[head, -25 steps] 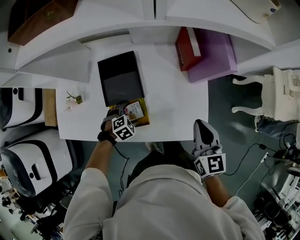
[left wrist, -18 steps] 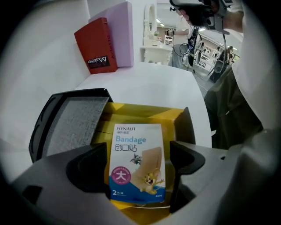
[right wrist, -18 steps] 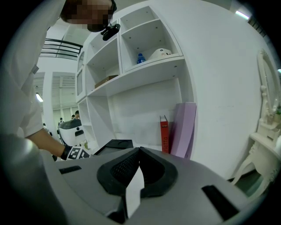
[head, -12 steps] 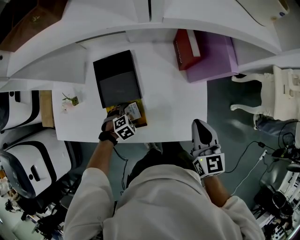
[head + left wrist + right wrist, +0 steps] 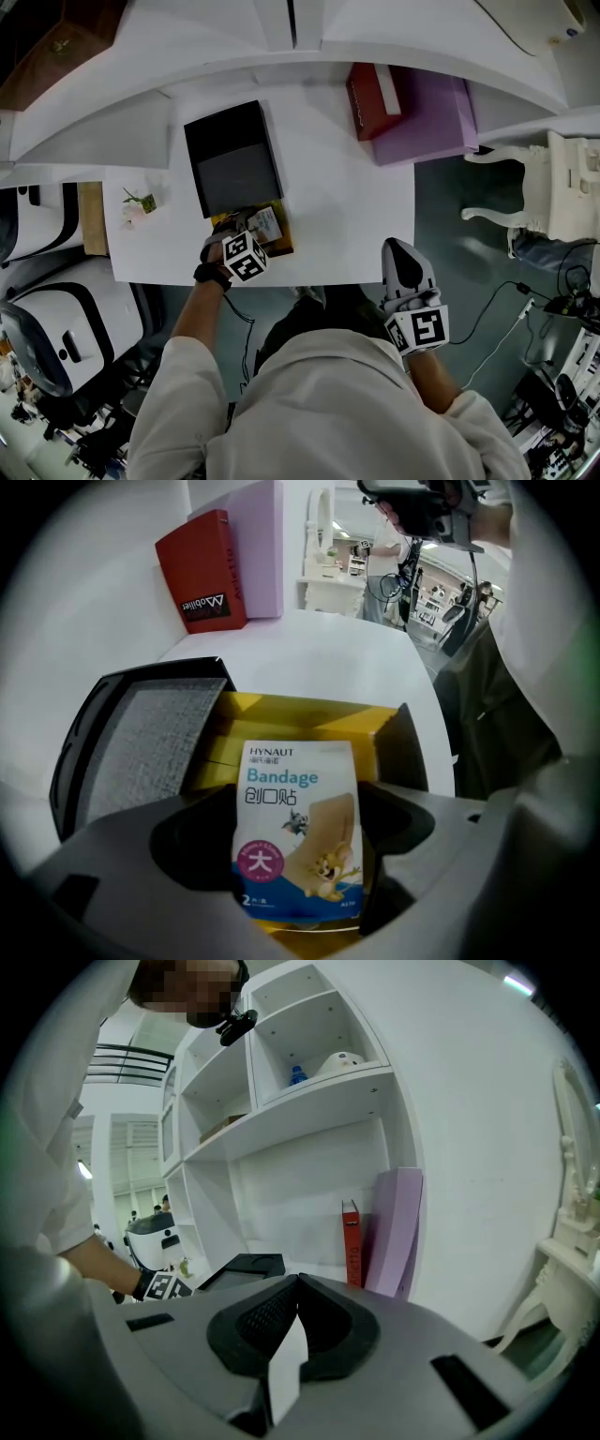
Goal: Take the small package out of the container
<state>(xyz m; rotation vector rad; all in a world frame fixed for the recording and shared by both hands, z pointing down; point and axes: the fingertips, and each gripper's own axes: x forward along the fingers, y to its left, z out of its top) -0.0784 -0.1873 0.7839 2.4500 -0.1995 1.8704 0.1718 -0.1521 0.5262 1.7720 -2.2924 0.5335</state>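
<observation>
Between closing jaws of left claw [image 5: 250, 228], in the yellow cardboard box [image 5: 309, 714] on the white table [image 5: 347, 197], small printed bandage package [image 5: 300, 827] stands long-axis along claw, top away, bottom edge hidden; right claw [image 5: 293, 1284] clenched.

A robotics lab dressed as a home: white bench [image 5: 356, 234], wall shelves [image 5: 309, 1082], an ornate chair [image 5: 562, 187], yet cables [image 5: 514, 291] (and white machines [image 5: 66, 328]) crowd the floor [image 5: 450, 234].

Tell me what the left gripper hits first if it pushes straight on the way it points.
The bandage packet: it already stands between the closing jaws of the left gripper, not clearly pinched. Behind it comes the far wall of the yellow box, though depth is hard to judge.
</observation>
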